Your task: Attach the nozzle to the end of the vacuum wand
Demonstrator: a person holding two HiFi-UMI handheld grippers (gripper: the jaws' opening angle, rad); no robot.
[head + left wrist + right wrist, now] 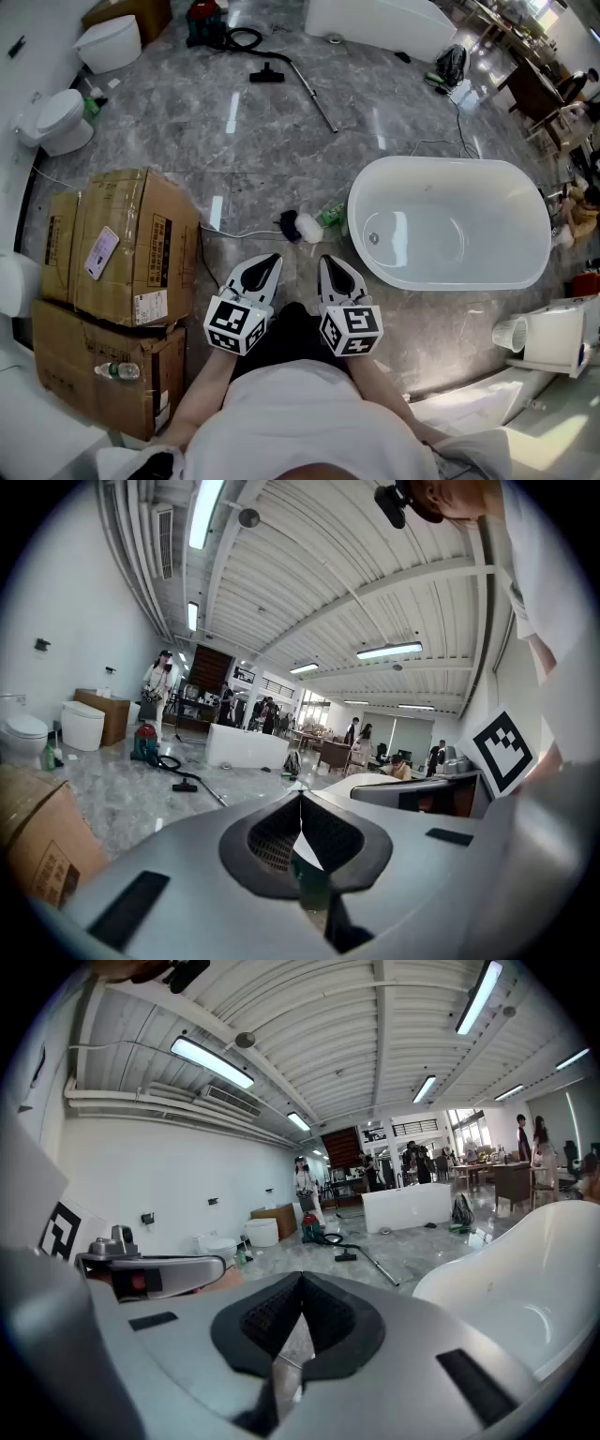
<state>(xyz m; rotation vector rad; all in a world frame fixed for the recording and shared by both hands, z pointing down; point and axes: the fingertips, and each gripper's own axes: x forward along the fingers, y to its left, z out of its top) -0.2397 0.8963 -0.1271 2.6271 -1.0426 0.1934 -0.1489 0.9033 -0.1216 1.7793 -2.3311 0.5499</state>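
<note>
Head view: vacuum canister [204, 23] cut off by top edge. Junction of nozzle [267, 72] and wand [314, 97] too small to tell if joined. Dark-and-white item [298, 225] beside bathtub [441, 163]: type unclear. Box label [101, 251]: print illegible.

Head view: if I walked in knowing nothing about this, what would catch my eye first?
Probably the big white bathtub standing on the grey marble floor, right of centre. Next come the left gripper and right gripper, side by side low in the middle, both shut and empty, each carrying a black-and-white marker cube. Far off at the top, the vacuum wand and a black nozzle lie on the floor.
</note>
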